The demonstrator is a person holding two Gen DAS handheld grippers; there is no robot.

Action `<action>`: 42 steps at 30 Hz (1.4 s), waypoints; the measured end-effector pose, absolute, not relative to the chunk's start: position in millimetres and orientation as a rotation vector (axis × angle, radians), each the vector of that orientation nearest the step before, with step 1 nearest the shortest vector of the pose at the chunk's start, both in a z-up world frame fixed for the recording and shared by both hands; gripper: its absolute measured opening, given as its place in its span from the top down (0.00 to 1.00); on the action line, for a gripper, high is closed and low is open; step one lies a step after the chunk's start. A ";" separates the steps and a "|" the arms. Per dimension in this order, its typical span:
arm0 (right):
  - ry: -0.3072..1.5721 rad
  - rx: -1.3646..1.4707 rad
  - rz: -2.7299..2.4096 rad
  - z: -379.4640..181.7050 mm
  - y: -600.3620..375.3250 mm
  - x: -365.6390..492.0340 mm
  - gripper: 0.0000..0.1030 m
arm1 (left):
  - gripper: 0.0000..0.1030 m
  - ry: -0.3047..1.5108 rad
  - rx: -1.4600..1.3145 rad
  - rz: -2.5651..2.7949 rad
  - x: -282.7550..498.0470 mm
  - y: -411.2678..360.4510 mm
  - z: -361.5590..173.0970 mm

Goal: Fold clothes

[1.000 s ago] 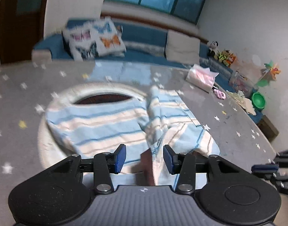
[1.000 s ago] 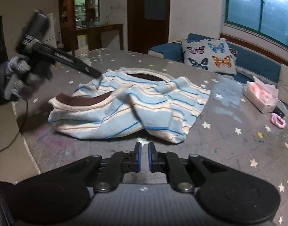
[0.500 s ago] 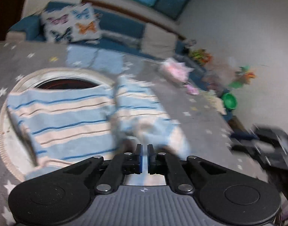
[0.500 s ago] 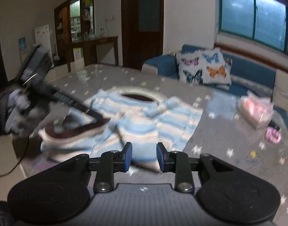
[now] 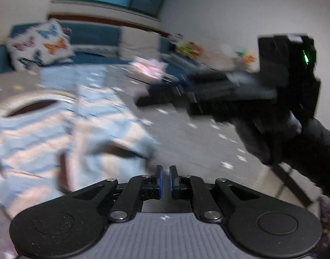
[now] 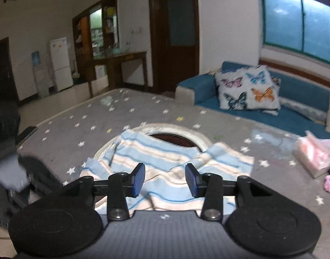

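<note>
Honestly, my left view is smeared with motion blur, so the striped garment (image 5: 63, 133) reads only as soft blue and cream bands. My left gripper (image 5: 165, 182) has its fingers nearly pinched together, gripping nothing I can see. My right gripper (image 6: 164, 178) is spread wide over the crumpled knit lying on the star-dotted grey worktop (image 6: 100, 118).

home living room: sofa (image 6: 294, 99), fridge (image 6: 61, 63), cushion (image 6: 247, 90)
</note>
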State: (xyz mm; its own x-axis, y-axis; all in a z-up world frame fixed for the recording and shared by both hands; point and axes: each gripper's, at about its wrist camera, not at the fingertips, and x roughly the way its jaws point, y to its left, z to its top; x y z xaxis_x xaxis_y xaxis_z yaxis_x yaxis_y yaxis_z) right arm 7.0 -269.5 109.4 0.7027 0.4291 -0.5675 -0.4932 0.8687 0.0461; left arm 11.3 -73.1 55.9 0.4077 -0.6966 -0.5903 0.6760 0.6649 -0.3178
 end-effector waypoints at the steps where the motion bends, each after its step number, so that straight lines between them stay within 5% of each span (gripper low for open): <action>1: 0.616 -0.114 0.515 103.7 -266.9 9.9 0.60 | 0.81 0.756 -0.026 -0.828 16.8 -68.0 54.7; 4: 0.659 -0.120 0.517 86.6 -259.2 18.5 0.60 | 0.52 0.746 -0.013 -0.717 33.2 -52.7 51.3; 9: 0.729 -0.130 0.519 58.1 -246.4 32.8 0.61 | 0.44 0.801 -0.059 -0.630 65.7 -36.4 35.6; 10: 0.743 -0.131 0.520 52.4 -243.8 35.7 0.62 | 0.45 0.820 -0.066 -0.623 70.3 -37.1 30.9; 12: 0.757 -0.134 0.519 45.6 -241.5 36.8 0.81 | 0.52 0.851 -0.089 -0.628 77.9 -39.2 23.0; 14: 0.739 -0.133 0.513 49.2 -245.8 27.4 0.89 | 0.82 0.868 -0.122 -0.659 81.0 -41.1 18.9; 17: 0.712 -0.132 0.505 54.5 -252.1 13.3 0.96 | 0.93 0.864 -0.153 -0.701 74.3 -43.6 21.1; 29: 0.591 -0.100 0.453 104.8 -277.8 -24.7 0.92 | 0.96 0.830 -0.114 -0.888 8.9 -67.5 35.1; 35: 0.587 -0.098 0.529 120.7 -259.5 -14.8 0.70 | 0.96 0.858 0.015 -1.049 -30.1 -97.5 26.3; 42: 0.761 -0.229 0.551 75.4 -240.1 -11.1 0.67 | 0.91 0.841 0.081 -1.059 -46.0 -74.6 40.4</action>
State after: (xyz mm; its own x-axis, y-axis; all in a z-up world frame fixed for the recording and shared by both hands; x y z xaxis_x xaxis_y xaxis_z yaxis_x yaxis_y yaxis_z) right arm -11.1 -240.1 75.4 0.5921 0.3887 -0.7059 -0.5499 0.8353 -0.0012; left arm -46.0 -74.6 40.4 0.2168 -0.7347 -0.6429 0.7926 0.5169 -0.3234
